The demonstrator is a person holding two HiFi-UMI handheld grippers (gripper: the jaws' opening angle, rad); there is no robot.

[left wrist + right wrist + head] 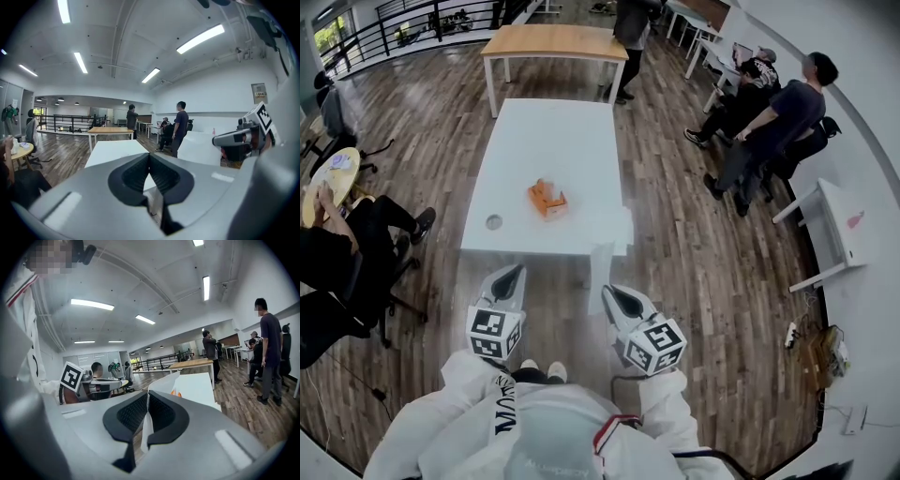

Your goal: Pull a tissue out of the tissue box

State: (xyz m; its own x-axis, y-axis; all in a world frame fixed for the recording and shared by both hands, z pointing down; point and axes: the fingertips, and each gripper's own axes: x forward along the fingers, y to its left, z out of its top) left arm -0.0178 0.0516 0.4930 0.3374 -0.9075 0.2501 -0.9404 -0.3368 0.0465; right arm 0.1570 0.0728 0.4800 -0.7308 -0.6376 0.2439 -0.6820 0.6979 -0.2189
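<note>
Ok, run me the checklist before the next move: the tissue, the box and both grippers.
1. Right gripper shut on the tissue: ok.
2. Tissue clear of the tissue box: ok, the head view shows nothing white joining them.
3. Tissue box resting on the white table, back from its edges: ok.
4. Left gripper shut, nothing between its fingers: ok.
5. Next tissue poking out of the box: cannot tell, too small.
</note>
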